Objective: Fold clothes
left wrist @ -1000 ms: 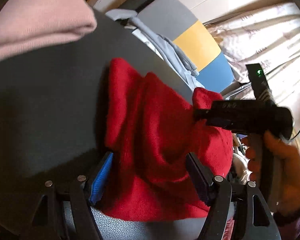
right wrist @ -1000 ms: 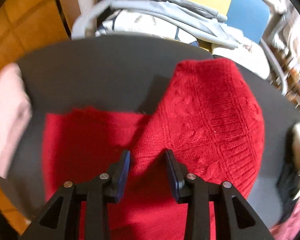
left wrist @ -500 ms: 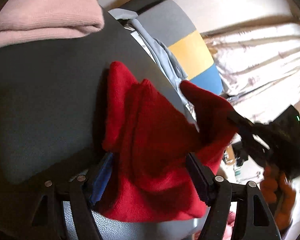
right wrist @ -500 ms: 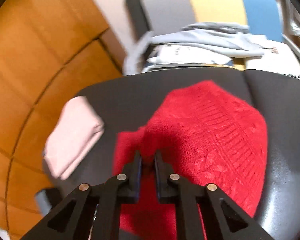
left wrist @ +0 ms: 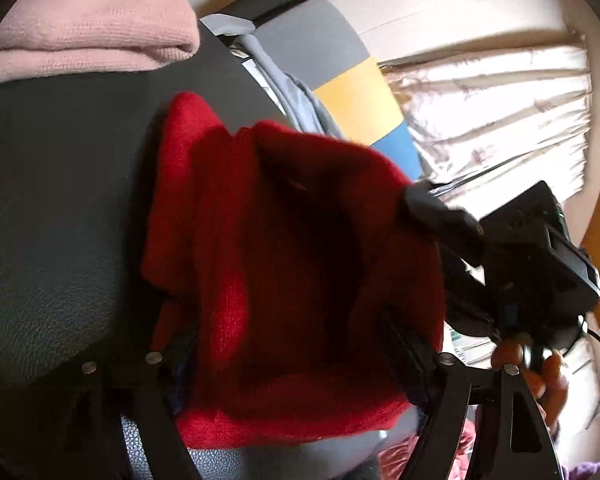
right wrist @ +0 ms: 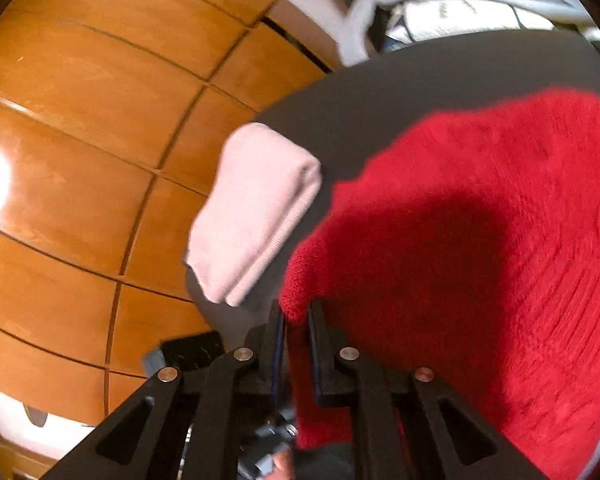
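A red knitted sweater (left wrist: 260,260) lies on a dark leather-like surface (left wrist: 52,200). My left gripper (left wrist: 288,344) stands open low over the near part of the sweater, and red fabric fills the space between its two fingers. My right gripper (right wrist: 296,320) is shut on an edge of the red sweater (right wrist: 480,240) and holds it lifted above the rest of the garment. In the left wrist view the right gripper (left wrist: 414,200) comes in from the right, with a hand (left wrist: 540,368) on its handle. The fold under the raised part is in shadow.
A folded pink garment (left wrist: 92,20) lies at the surface's far left edge, close to the raised red edge (right wrist: 256,212). Behind stands a grey, yellow and blue chair (left wrist: 356,100) draped with grey clothes (left wrist: 292,96). Wooden panels (right wrist: 80,120) lie beyond the edge.
My right gripper has shut on the sweater's edge, lifted it and carried it over the garment toward the pink pile. The left gripper has stayed where it was, open.
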Tool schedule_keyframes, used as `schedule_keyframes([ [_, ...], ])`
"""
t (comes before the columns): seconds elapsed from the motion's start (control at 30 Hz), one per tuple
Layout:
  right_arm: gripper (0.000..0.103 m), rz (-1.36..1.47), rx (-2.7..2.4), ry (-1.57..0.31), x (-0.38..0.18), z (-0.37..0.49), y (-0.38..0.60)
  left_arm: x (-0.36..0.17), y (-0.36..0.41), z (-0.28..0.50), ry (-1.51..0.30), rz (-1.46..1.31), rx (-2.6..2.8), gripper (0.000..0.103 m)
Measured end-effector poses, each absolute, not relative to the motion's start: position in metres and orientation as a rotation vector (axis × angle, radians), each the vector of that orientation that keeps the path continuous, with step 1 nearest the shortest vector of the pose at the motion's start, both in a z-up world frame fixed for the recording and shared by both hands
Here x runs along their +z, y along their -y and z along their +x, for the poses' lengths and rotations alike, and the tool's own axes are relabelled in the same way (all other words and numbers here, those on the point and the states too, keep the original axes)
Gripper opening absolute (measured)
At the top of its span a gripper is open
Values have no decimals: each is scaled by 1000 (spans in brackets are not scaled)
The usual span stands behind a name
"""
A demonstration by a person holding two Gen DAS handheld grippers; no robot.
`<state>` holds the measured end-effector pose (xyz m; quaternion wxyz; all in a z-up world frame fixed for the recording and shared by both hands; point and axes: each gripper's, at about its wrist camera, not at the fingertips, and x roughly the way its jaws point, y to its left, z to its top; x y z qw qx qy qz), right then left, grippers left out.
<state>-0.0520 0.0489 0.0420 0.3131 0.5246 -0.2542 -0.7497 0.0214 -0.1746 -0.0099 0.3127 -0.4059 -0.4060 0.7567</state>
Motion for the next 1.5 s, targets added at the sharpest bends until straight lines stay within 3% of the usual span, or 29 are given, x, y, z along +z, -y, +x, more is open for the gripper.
schedule_keyframes([
  [0.27, 16, 1548, -1865, 786, -28, -69, -31, -15, 203, 27, 1228, -1040, 1919, 80],
  [0.37, 27, 1488, -1814, 912, -23, -58, -49, -3, 208, 35, 1161, -1040, 2014, 80],
  [0.5, 30, 1353, -1836, 991, -1, -27, -94, 27, 209, 53, 965, -965, 2221, 80],
  [0.7, 30, 1328, -2134, 708, 12, 56, -150, 60, 159, 52, 613, -920, 2277, 82],
  [0.87, 30, 1328, -2294, 429, 2, 110, -159, 41, 140, 38, 502, -1035, 2268, 81],
  [0.9, 30, 1325, -2319, 385, -1, 115, -156, 36, 141, 33, 515, -1082, 2247, 78],
  [0.97, 30, 1320, -2346, 329, -6, 120, -150, 26, 143, 26, 554, -1165, 2182, 35],
  [1.0, 30, 1319, -2354, 300, -8, 121, -147, 25, 145, 26, 581, -1182, 2154, 4],
  [1.23, 30, 1337, -2510, 220, -15, 112, -154, 70, 188, 64, 688, -995, 2204, 6],
  [1.5, 30, 1376, -2444, 376, -9, 109, -178, -2, 194, 99, 594, -1165, 2317, 6],
])
